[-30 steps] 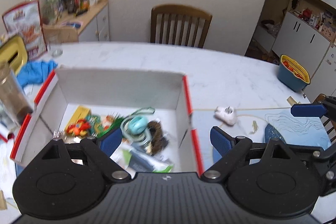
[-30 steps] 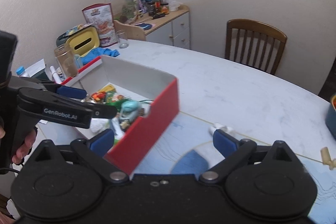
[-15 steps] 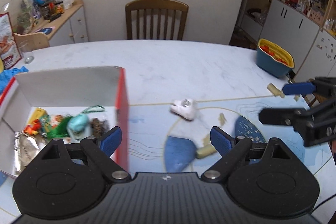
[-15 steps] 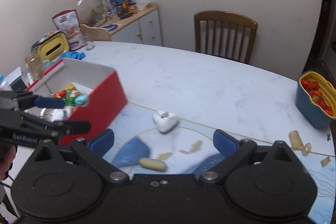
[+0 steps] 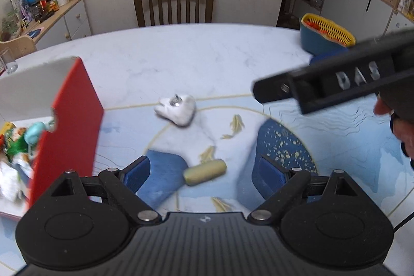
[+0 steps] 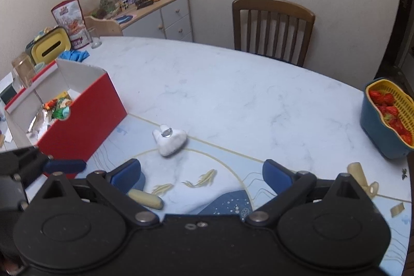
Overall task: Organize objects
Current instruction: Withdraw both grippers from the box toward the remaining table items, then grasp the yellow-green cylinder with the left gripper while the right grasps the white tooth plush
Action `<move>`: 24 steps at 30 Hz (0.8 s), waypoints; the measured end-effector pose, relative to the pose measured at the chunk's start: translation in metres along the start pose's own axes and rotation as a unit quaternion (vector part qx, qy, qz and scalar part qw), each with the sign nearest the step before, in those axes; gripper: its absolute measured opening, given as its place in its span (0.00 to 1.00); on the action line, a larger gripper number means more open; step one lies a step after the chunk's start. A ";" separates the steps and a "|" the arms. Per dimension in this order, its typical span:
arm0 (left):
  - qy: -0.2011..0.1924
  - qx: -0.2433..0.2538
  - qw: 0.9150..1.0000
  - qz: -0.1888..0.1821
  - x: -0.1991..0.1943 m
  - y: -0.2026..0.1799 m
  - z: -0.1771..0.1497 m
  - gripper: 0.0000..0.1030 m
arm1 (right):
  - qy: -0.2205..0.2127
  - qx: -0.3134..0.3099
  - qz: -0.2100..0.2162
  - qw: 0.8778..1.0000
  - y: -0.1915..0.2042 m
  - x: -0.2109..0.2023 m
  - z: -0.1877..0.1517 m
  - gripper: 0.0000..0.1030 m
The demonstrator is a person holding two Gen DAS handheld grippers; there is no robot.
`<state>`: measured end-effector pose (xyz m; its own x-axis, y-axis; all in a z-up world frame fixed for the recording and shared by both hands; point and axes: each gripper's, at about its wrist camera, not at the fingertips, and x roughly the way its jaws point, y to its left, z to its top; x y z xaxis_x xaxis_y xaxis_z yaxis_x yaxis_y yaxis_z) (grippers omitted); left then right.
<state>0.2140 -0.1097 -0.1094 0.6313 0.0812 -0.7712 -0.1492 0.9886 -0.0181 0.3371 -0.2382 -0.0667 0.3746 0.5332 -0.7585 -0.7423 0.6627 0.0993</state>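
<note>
Red box (image 6: 85, 118) stands at the left of the worktop (image 6: 233, 95), open-topped, with mixed small items inside: a teal piece, green and orange bits, foil wrapping. Loose things lie on the blue-patterned mat to its right. White lump with a metal ring on top (image 6: 169, 139) sits near the box's corner, apart from it. Pale yellow cylinder (image 5: 205, 172) lies on its side closer to the cameras, between the blue pads of the left tongs (image 5: 204, 173) in that view, untouched. Left tongs wide, nothing held. Right tongs (image 6: 201, 176) also wide and empty, above the mat. Blue-and-yellow basket of strawberries (image 6: 388, 118) at the worktop's far right edge. Wooden chair (image 6: 273, 30) behind.
</note>
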 end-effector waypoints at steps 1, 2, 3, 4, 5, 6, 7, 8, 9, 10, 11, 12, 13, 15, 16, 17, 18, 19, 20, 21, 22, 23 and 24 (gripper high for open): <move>0.005 -0.003 1.000 0.004 0.006 -0.003 -0.002 0.89 | 0.006 -0.005 0.005 1.000 -0.001 0.004 0.001 0.96; 0.009 -0.009 1.000 0.007 0.011 -0.004 -0.003 0.89 | 0.011 -0.009 0.010 1.000 -0.001 0.009 0.002 0.96; 0.013 -0.017 1.000 0.011 0.017 -0.005 -0.004 0.89 | 0.013 -0.014 0.012 1.000 -0.001 0.014 0.003 0.96; 0.015 -0.025 0.999 0.015 0.022 -0.006 -0.005 0.89 | 0.016 -0.017 0.015 1.000 -0.001 0.019 0.004 0.96; 0.015 -0.032 0.999 0.017 0.026 -0.006 -0.006 0.89 | 0.018 -0.021 0.021 0.999 -0.001 0.025 0.006 0.95; 0.015 -0.038 0.999 0.021 0.030 -0.006 -0.006 0.89 | 0.021 -0.025 0.027 0.999 0.000 0.030 0.008 0.95; 0.015 -0.044 0.999 0.025 0.034 -0.006 -0.007 0.89 | 0.023 -0.030 0.032 0.999 0.000 0.035 0.009 0.95; 0.015 -0.048 0.998 0.028 0.037 -0.006 -0.007 0.89 | 0.027 -0.038 0.035 0.998 0.002 0.041 0.012 0.95; 0.014 -0.053 0.998 0.031 0.039 -0.006 -0.008 0.89 | 0.033 -0.046 0.037 0.998 0.003 0.048 0.014 0.95; 0.012 -0.056 0.998 0.036 0.041 -0.007 -0.009 0.89 | 0.039 -0.053 0.038 0.997 0.004 0.055 0.017 0.94; 0.011 -0.059 0.997 0.041 0.043 -0.007 -0.010 0.89 | 0.045 -0.058 0.040 0.997 0.004 0.062 0.019 0.94; 0.011 -0.063 0.997 0.045 0.046 -0.008 -0.011 0.89 | 0.050 -0.062 0.045 0.996 0.005 0.068 0.021 0.93; 0.012 -0.067 0.996 0.051 0.048 -0.008 -0.012 0.89 | 0.055 -0.067 0.052 0.995 0.006 0.074 0.022 0.93; 0.013 -0.073 0.995 0.061 0.053 -0.008 -0.013 0.89 | 0.063 -0.080 0.059 0.993 0.010 0.085 0.025 0.92; 0.015 -0.077 0.995 0.066 0.056 -0.008 -0.013 0.89 | 0.066 -0.089 0.060 0.992 0.013 0.090 0.026 0.92; 0.016 -0.083 0.994 0.071 0.058 -0.007 -0.013 0.89 | 0.069 -0.099 0.062 0.991 0.015 0.096 0.026 0.91; 0.016 -0.091 0.993 0.074 0.060 -0.006 -0.012 0.89 | 0.071 -0.108 0.063 0.990 0.018 0.101 0.027 0.90; 0.016 -0.097 0.992 0.075 0.062 -0.005 -0.013 0.89 | 0.072 -0.117 0.064 0.988 0.021 0.105 0.028 0.90; 0.016 -0.102 0.992 0.077 0.063 -0.005 -0.013 0.89 | 0.072 -0.125 0.065 0.987 0.024 0.109 0.028 0.89; 0.016 -0.105 0.991 0.078 0.064 -0.005 -0.013 0.89 | 0.072 -0.131 0.067 0.987 0.026 0.113 0.029 0.88; 0.016 -0.107 0.991 0.075 0.065 -0.006 -0.013 0.89 | 0.072 -0.135 0.068 0.986 0.027 0.116 0.030 0.86; 0.016 -0.108 0.991 0.074 0.065 -0.006 -0.013 0.89 | 0.072 -0.138 0.070 0.985 0.029 0.119 0.031 0.85; 0.017 -0.109 0.991 0.075 0.066 -0.006 -0.013 0.89 | 0.073 -0.139 0.072 0.985 0.030 0.122 0.032 0.84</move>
<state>0.2463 -0.1122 -0.1687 0.5648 0.2175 -0.7960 -0.4021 0.9149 -0.0352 0.3785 -0.1368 -0.1356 0.1851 0.5174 -0.8355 -0.9134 0.4042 0.0479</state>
